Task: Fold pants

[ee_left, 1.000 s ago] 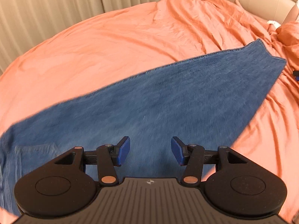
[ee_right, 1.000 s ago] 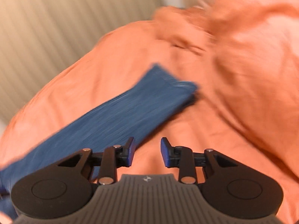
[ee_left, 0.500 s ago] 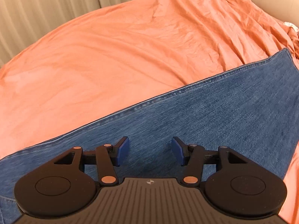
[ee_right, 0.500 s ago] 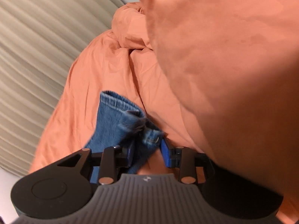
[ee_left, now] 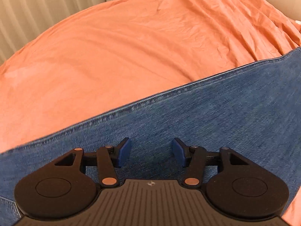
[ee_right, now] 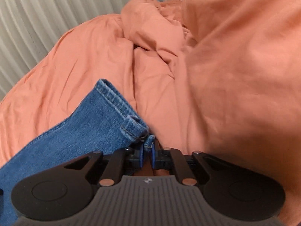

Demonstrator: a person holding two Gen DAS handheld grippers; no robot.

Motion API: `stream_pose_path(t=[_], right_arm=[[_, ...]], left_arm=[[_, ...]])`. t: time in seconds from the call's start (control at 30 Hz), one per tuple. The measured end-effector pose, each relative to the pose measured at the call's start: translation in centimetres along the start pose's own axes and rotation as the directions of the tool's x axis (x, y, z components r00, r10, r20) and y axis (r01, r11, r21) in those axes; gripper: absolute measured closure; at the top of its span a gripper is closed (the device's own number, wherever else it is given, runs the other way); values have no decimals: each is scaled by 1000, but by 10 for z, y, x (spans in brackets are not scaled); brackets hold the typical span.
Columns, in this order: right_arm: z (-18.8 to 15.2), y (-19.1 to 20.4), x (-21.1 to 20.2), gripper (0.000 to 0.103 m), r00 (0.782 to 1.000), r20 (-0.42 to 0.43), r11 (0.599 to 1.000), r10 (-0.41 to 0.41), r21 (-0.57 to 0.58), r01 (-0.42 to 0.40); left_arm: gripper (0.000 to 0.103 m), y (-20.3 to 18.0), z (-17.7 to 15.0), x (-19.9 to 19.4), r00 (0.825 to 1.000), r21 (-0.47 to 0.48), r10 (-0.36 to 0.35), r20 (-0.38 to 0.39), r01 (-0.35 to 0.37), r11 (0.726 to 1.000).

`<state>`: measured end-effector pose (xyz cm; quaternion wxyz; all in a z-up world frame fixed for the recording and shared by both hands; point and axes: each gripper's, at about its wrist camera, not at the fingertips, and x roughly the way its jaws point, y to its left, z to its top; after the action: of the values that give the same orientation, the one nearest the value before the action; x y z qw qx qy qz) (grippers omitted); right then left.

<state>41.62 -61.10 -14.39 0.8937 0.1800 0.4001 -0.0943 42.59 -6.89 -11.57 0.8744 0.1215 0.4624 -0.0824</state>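
Note:
Blue denim pants [ee_left: 216, 116] lie flat across an orange bed cover, one long seam running diagonally through the left wrist view. My left gripper [ee_left: 151, 151] hovers open just over the denim, with only the flat cloth beneath its blue pads. In the right wrist view the leg end of the pants [ee_right: 90, 124] shows its stitched hem [ee_right: 116, 98]. My right gripper [ee_right: 147, 151] is shut on the near corner of that hem, and a small fold of denim pokes up between the pads.
The orange bed cover [ee_left: 122, 47] spreads wide beyond the pants. A bunched orange duvet [ee_right: 235, 66] rises close on the right of the right gripper. Pleated beige curtains [ee_right: 47, 9] hang behind the bed.
The right gripper came down to the leg end and closed on the hem corner. The left gripper slid along the pants leg and stayed open.

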Motion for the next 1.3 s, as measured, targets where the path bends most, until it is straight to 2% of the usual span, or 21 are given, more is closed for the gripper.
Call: stream_pose_path(t=[0.07,0.2,0.27,0.3,0.33,0.4,0.47,0.57,0.63,0.83,0.93,1.1,1.3], right_arm=[[5,-11,-11,94,998,-8,997,66,51,-66],[5,-30,-47,80,989,-20,985,143,102,-141],[-2,-34,-60,66,982,-23,975,188,121,-184],[-7,-36,-64,53,975,-23,967,219,140,-214],[-12,-38,-65,46,967,-24,955,253,166,-245],[-22,-41,-59,45,950,-19,927,311,226,-299],[-29,-39,-47,45,955,-17,926,296,251,-283],[-34,-44,-22,51,961,-12,920,277,290,-262],[-33,-49,-7,59,953,-5,901,302,328,-284],[-16,-39,6,88,954,32,912,297,288,-294],[-9,-28,-5,91,956,48,931,289,219,-293],[4,0,-31,93,968,66,969,243,32,-245],[20,37,-55,94,961,111,961,255,-137,-239]], left_arm=[[43,-5,2,-10,999,11,-28,22,27,1000],[43,-19,7,-25,994,23,-100,51,98,995],[43,-28,9,-29,990,24,-131,56,130,991],[43,-32,9,-31,987,25,-149,60,147,989],[43,-37,10,-34,984,21,-167,67,166,986],[43,-46,12,-38,976,8,-206,77,206,979],[43,-55,14,-40,966,8,-243,89,244,970],[43,-70,17,-37,962,54,-260,77,257,965],[43,-79,20,-29,965,74,-254,59,249,966],[51,-92,32,0,966,78,-252,56,247,966],[55,-100,45,17,969,95,-239,64,232,968],[76,-109,69,44,980,139,-185,70,174,975],[80,-122,78,66,990,168,-138,39,130,977]])
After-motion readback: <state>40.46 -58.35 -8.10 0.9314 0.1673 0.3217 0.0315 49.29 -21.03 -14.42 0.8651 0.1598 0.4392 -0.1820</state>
